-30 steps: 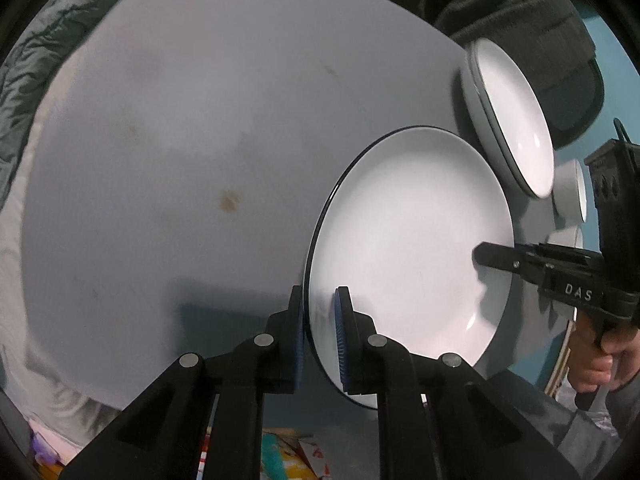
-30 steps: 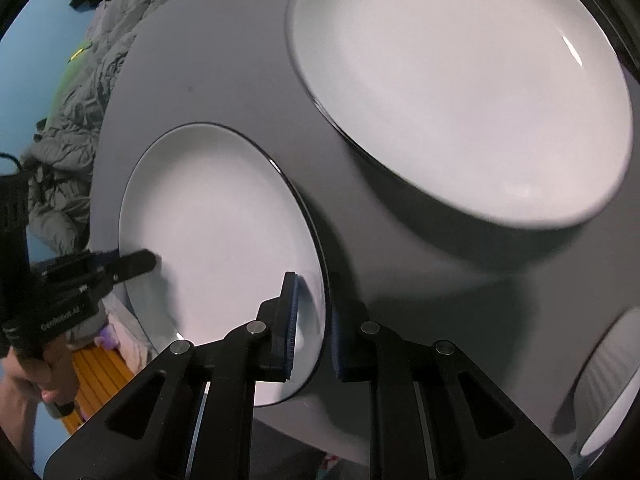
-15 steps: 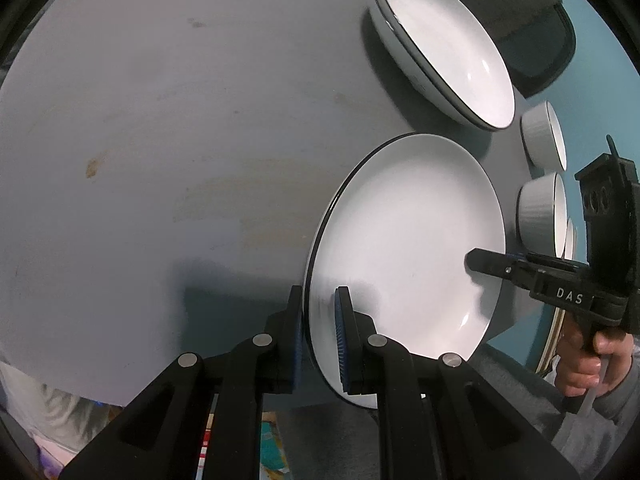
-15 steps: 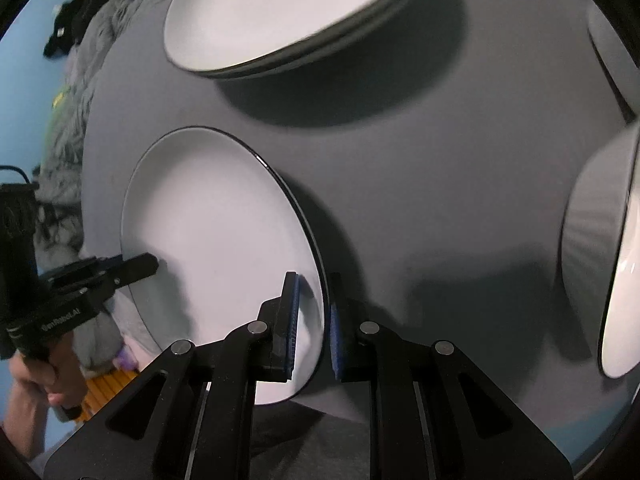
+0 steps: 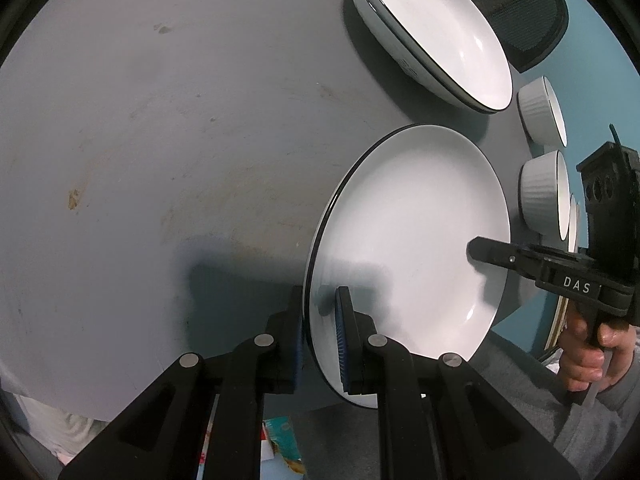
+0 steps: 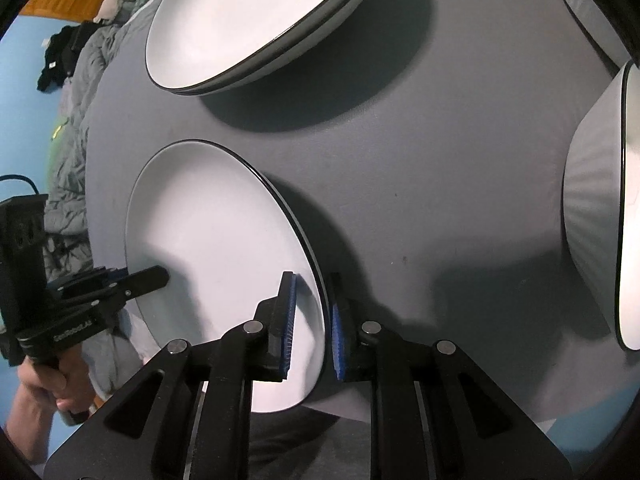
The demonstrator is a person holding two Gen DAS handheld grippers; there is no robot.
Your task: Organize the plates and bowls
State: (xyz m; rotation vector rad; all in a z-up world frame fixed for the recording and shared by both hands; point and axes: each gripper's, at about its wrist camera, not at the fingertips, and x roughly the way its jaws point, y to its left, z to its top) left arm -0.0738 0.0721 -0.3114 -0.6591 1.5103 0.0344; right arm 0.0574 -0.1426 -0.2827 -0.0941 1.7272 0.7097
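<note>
White plate is clamped at opposite rims by left gripper and right gripper.

Open table left of plate; blocked beyond by stack, at right by bowls.

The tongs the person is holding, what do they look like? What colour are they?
Both tongs are black plastic with silver round bolts and ridged blue pads inside the fingers. The right tongs have white letters "DAS" on the side; the left tongs have white lettering too small to read and a black cable. The right hand shows a grey sleeve.
</note>
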